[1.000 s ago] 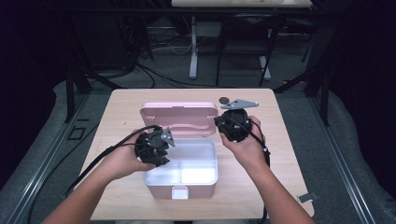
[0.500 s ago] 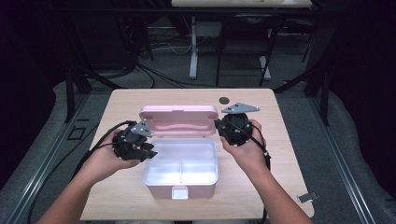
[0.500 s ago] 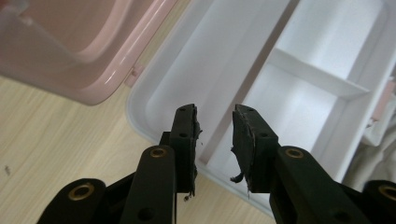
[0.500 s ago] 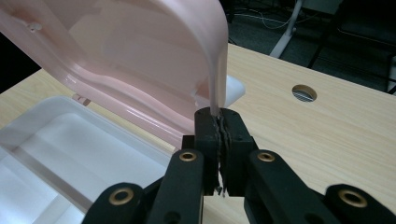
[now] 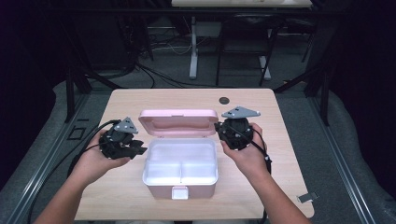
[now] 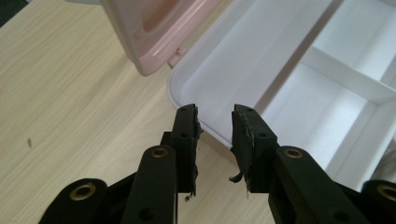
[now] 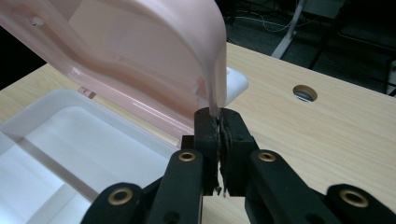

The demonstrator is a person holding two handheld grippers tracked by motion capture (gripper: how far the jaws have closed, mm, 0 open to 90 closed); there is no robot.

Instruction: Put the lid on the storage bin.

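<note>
Right in the middle of the worktop (image 5: 140, 100) sits the pink box (image 5: 180, 179), lid swung up and back so it stands behind the white tray part. Inside the box it's white with a divider wall (image 6: 348, 70) splitting it into compartments, and they look bare as far as I can see. A small latch tab (image 5: 180, 192) sticks out on the box's front face, the side nearest the person.

At the box's right rear corner, the right gripper (image 7: 217, 122) has its jaws pinched tight on the edge of the lid (image 7: 140, 51), basically holding that pink rim between the pads. From the high view that gripper (image 5: 223, 129) sits just beside the lid's right end.

Over on the box's left side, the left gripper (image 6: 215, 122) is partway open with nothing between the jaws, and its tips hang right by the box's white rim without touching it. From above that gripper (image 5: 140, 148) is just left of the tray.

Beyond the lid, toward the far edge of the worktop, there's a round cable hole (image 5: 224, 99).
</note>
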